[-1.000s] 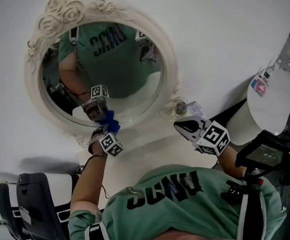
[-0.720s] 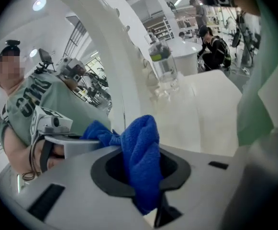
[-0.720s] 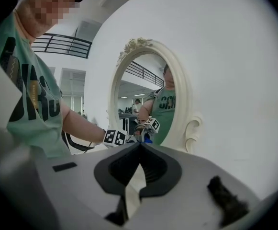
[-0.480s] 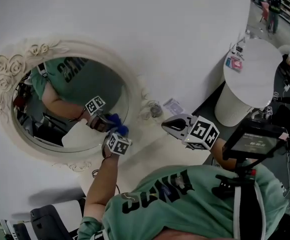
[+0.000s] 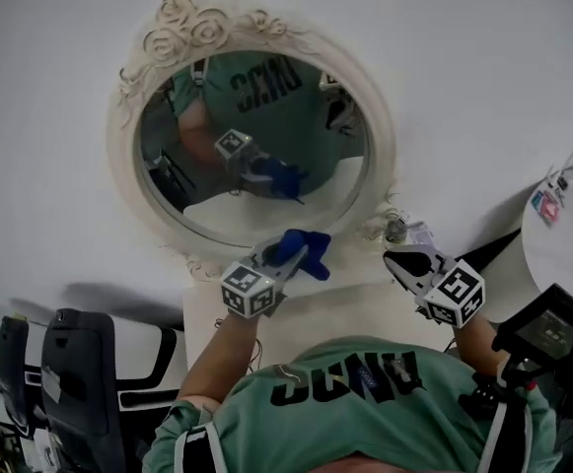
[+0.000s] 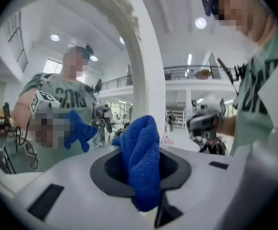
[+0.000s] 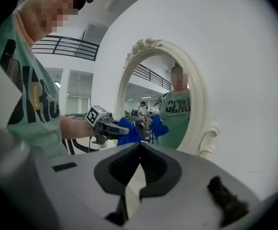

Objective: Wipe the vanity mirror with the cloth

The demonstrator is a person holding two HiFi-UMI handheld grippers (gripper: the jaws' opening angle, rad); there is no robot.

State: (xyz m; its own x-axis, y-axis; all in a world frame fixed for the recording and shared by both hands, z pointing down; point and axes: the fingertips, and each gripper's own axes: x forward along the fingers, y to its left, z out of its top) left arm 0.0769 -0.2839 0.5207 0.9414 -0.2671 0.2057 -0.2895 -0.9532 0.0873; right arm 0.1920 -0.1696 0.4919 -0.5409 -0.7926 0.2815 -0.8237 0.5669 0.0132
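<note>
At the tabletop's (image 5: pixel 340 308) back edge, against the wall, stands the vanity mirror (image 5: pixel 256 146) — left gripper (image 5: pixel 288 255) jaws clamp the blue cloth (image 5: pixel 304 251) just before its lower rim, near the glass but apart from it. Right gripper (image 5: pixel 394 258) sits by the mirror's right foot — jaws pressed together.

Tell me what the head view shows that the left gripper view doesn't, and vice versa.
Only the head view: the mirror's whole oval frame with its carved roses, and a black chair at lower left. Only the left gripper view: the left claw seen close, its jaws shut on the blue cloth. Both: the cloth, the mirror glass with the person's reflection, and the right claw.
</note>
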